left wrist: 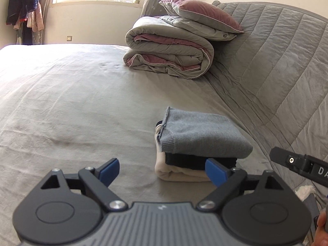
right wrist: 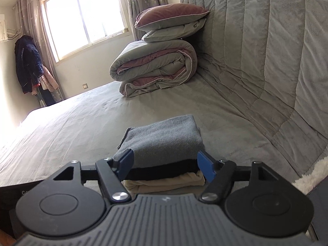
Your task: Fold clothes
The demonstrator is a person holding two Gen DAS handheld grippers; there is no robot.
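A stack of three folded clothes rests on the grey bed sheet [left wrist: 71,106]: a grey-blue knit sweater [left wrist: 202,135] on top, a black garment [left wrist: 184,161] in the middle, a cream one [left wrist: 180,173] at the bottom. My left gripper [left wrist: 163,171] stands wide open before the stack's left side, nothing between its blue pads. In the right wrist view the same sweater [right wrist: 164,141] tops the pile, and my right gripper [right wrist: 166,165] is open, held back in front of it and gripping nothing. A black finger of the right gripper [left wrist: 297,162] shows at the left view's right edge.
A rolled grey and mauve duvet [left wrist: 170,55] with two pillows [left wrist: 201,14] on it lies at the far end of the bed. A quilted grey headboard [left wrist: 276,65] runs along the right. Coats [right wrist: 26,63] hang by the window [right wrist: 82,16]. A white fluffy fabric [right wrist: 309,176] lies at the right.
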